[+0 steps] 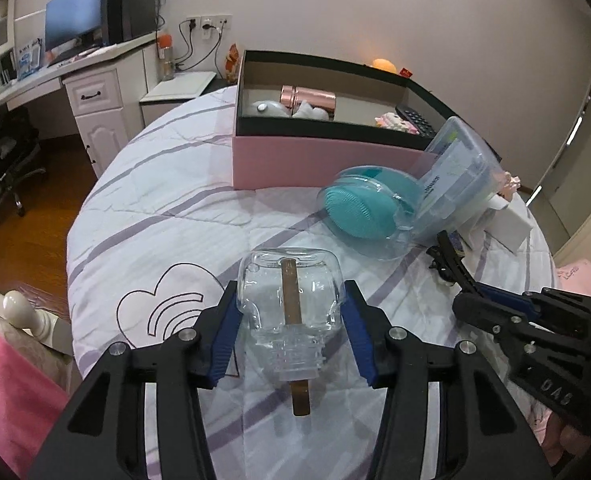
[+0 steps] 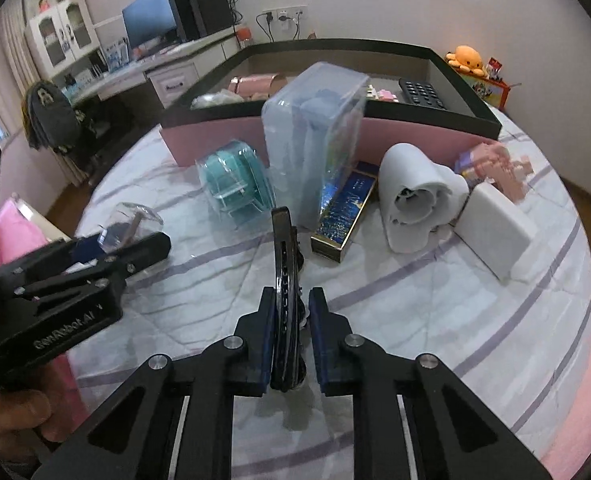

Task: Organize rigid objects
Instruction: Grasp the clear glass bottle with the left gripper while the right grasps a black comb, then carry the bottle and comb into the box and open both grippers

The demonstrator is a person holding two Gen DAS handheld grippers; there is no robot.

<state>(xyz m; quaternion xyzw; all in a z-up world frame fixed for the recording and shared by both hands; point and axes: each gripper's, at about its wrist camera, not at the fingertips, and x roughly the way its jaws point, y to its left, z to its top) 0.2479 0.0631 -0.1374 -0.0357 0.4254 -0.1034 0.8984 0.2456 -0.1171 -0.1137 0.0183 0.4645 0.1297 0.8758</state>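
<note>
- Glass bottle (image 1: 289, 300) with a brown stick inside sits between the blue pads of your left gripper (image 1: 291, 320); the jaws squeeze its sides, just above the bed cover (image 1: 167, 208).
- Your right gripper (image 2: 291, 320) has a thin black curved thing (image 2: 285, 288) between its pads. The left pad touches it; you cannot tell if the right one does.
- Ahead lie a teal brush in a clear shell (image 2: 235, 184), a tall clear box (image 2: 315, 136) and a white block (image 2: 495, 232), all beside the pink box (image 1: 315, 160).
</note>
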